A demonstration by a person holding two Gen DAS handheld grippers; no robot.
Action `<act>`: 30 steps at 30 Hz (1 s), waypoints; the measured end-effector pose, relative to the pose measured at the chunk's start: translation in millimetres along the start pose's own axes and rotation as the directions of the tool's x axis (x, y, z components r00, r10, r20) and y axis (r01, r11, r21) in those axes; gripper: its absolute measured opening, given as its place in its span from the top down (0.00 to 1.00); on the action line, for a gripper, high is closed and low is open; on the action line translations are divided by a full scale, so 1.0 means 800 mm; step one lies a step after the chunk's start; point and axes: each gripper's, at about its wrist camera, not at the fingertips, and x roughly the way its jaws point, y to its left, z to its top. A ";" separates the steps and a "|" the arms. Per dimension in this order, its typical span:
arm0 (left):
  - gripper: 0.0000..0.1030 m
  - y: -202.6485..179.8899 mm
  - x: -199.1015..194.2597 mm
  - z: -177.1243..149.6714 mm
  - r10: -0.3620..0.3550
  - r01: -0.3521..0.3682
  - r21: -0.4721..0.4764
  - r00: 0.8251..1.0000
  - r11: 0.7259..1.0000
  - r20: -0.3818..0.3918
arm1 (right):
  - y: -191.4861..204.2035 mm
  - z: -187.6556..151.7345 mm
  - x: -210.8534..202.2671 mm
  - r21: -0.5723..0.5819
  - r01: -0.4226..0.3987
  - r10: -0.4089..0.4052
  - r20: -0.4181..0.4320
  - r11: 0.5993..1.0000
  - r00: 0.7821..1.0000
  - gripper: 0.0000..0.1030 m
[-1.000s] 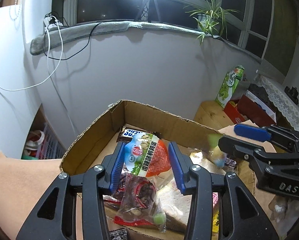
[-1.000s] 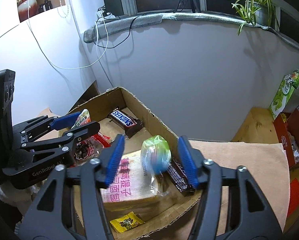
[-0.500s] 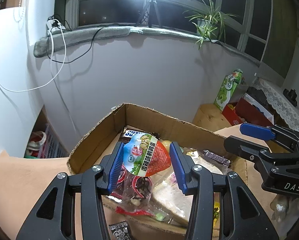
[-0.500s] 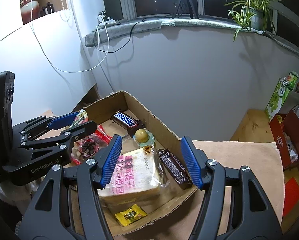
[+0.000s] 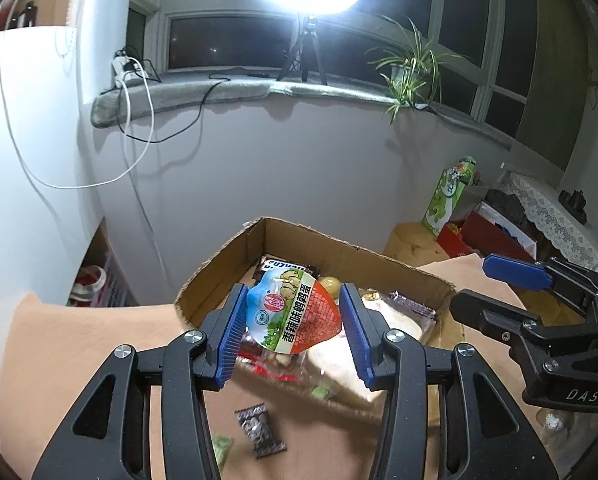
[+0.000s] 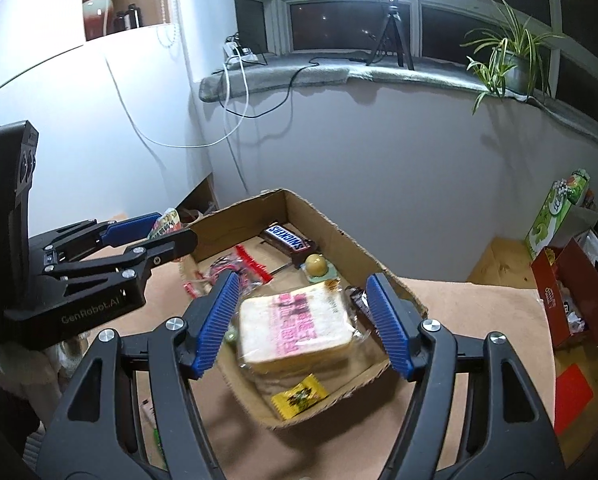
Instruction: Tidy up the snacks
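the cardboard box (image 6: 351, 248) is taken as landmark; it sits on a tan cloth-covered surface (image 6: 479, 308), below the window wall. the left gripper (image 5: 293, 332) is held above the box's near-left corner, jaws part-open w/ both blue pads pressed on the sides of a quail egg packet (image 5: 295, 316) (blue/red/green print), which is lifted clear of the box contents. the right gripper (image 6: 303, 320) is held over the box's near half, jaws wide and opening, nothing gripped btwn them; the bread pack (image 6: 295, 328) w/ pink print is seen thru the gap, lying inside the box. a snickers bar (image 6: 289, 240) lies at the box's far end, w/ a round yellow sweet in a green cup (image 6: 317, 266) just beside it. a dark bar (image 6: 357, 300) lies along the box's right wall, next to the bread. a yellow sachet (image 6: 299, 394) lies at the box's near edge, in front of the bread. a red-trimmed clear bag (image 6: 235, 268) lies on the box's left side. outside the box, near its front, a small dark wrapped sweet (image 5: 259, 430) and a green wrapper (image 5: 221, 448) lie on the cloth.
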 end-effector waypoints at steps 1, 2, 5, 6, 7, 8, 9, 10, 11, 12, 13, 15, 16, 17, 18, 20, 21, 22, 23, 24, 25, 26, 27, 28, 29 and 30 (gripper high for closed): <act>0.56 0.002 -0.005 -0.001 0.000 0.000 -0.003 1.000 1.000 0.003 | 0.005 -0.003 -0.007 -0.004 -0.004 0.004 0.003 1.000 1.000 0.33; 0.56 0.005 -0.011 -0.003 0.000 0.000 -0.007 1.000 1.000 0.006 | 0.008 -0.005 -0.012 -0.008 -0.005 0.005 0.006 1.000 1.000 0.33; 0.56 0.015 -0.028 -0.010 0.006 -0.006 -0.016 1.000 1.000 0.015 | 0.020 -0.015 -0.028 -0.017 -0.017 0.017 0.016 1.000 1.000 0.33; 0.56 0.020 -0.034 -0.013 0.009 -0.009 -0.021 1.000 1.000 0.020 | 0.024 -0.019 -0.033 -0.020 -0.023 0.023 0.017 1.000 1.000 0.33; 0.56 0.024 -0.040 -0.016 0.012 -0.011 -0.027 1.000 1.000 0.024 | 0.027 -0.022 -0.037 -0.024 -0.027 0.028 0.016 0.999 0.999 0.33; 0.56 0.030 -0.045 -0.019 0.014 -0.013 -0.037 1.000 0.999 0.028 | 0.033 -0.027 -0.041 -0.031 -0.033 0.034 0.013 0.999 0.999 0.33; 0.56 0.036 -0.051 -0.022 0.014 -0.013 -0.048 0.999 0.999 0.030 | 0.038 -0.031 -0.044 -0.040 -0.038 0.038 0.010 0.998 0.999 0.33; 0.56 0.041 -0.055 -0.025 0.014 -0.012 -0.057 0.999 0.998 0.030 | 0.045 -0.037 -0.047 -0.053 -0.043 0.043 0.005 0.998 0.999 0.33; 0.56 0.046 -0.060 -0.030 0.014 -0.012 -0.065 0.999 0.998 0.030 | 0.050 -0.041 -0.049 -0.061 -0.046 0.046 0.003 0.997 0.999 0.33; 0.56 0.051 -0.064 -0.034 0.018 -0.016 -0.070 0.999 0.997 0.029 | 0.056 -0.045 -0.051 -0.071 -0.050 0.050 -0.002 0.996 0.999 0.33; 0.56 0.054 -0.068 -0.038 0.022 -0.020 -0.073 0.999 0.997 0.029 | 0.061 -0.050 -0.052 -0.081 -0.056 0.056 -0.006 0.995 0.998 0.33; 0.56 0.063 -0.074 -0.047 0.028 -0.026 -0.083 0.999 0.996 0.024 | 0.073 -0.060 -0.053 -0.096 -0.073 0.072 -0.021 0.993 0.997 0.33; 0.56 0.067 -0.077 -0.052 0.031 -0.029 -0.088 0.999 0.996 0.021 | 0.078 -0.066 -0.054 -0.101 -0.082 0.080 -0.027 0.992 0.996 0.33; 0.56 0.072 -0.079 -0.056 0.036 -0.034 -0.096 0.999 0.995 0.018 | 0.083 -0.071 -0.054 -0.103 -0.091 0.088 -0.034 0.991 0.996 0.33; 0.56 0.079 -0.082 -0.062 0.037 -0.035 -0.108 0.999 0.993 0.014 | 0.086 -0.076 -0.053 -0.105 -0.100 0.096 -0.042 0.989 0.995 0.33; 0.56 0.087 -0.086 -0.069 0.038 -0.037 -0.125 0.999 0.991 0.008 | 0.095 -0.087 -0.050 -0.114 -0.113 0.106 -0.061 0.987 0.992 0.33; 0.56 0.090 -0.087 -0.073 0.041 -0.040 -0.129 0.999 0.991 0.003 | 0.100 -0.093 -0.048 -0.121 -0.117 0.109 -0.071 0.986 0.992 0.33; 0.56 0.093 -0.087 -0.078 0.047 -0.047 -0.132 0.999 0.990 -0.003 | 0.104 -0.099 -0.045 -0.128 -0.120 0.110 -0.081 0.984 0.991 0.33; 0.56 0.095 -0.087 -0.082 0.047 -0.048 -0.134 0.999 0.990 -0.007 | 0.107 -0.104 -0.043 -0.133 -0.123 0.112 -0.088 0.983 0.990 0.33; 0.56 0.097 -0.086 -0.086 0.045 -0.046 -0.137 0.999 0.989 -0.014 | 0.110 -0.110 -0.041 -0.138 -0.127 0.114 -0.097 0.982 0.989 0.33; 0.56 0.098 -0.087 -0.091 0.041 -0.043 -0.138 0.999 0.989 -0.019 | 0.113 -0.115 -0.038 -0.142 -0.132 0.117 -0.108 0.981 0.987 0.33; 0.56 0.098 -0.085 -0.094 0.035 -0.038 -0.137 0.999 0.990 -0.024 | 0.116 -0.121 -0.034 -0.145 -0.137 0.120 -0.120 0.980 0.986 0.33; 0.56 0.098 -0.084 -0.099 0.034 -0.038 -0.135 0.999 0.990 -0.031 | 0.118 -0.127 -0.031 -0.150 -0.139 0.119 -0.130 0.979 0.984 0.33; 0.56 0.098 -0.083 -0.102 0.035 -0.039 -0.133 0.999 0.990 -0.035 | 0.120 -0.133 -0.029 -0.155 -0.138 0.117 -0.137 0.978 0.984 0.33; 0.56 0.098 -0.084 -0.107 0.032 -0.037 -0.131 0.999 0.991 -0.037 | 0.121 -0.137 -0.027 -0.157 -0.138 0.116 -0.142 0.978 0.983 0.33; 0.56 0.097 -0.084 -0.110 0.031 -0.035 -0.129 0.999 0.991 -0.039 | 0.122 -0.142 -0.025 -0.157 -0.141 0.118 -0.148 0.977 0.982 0.33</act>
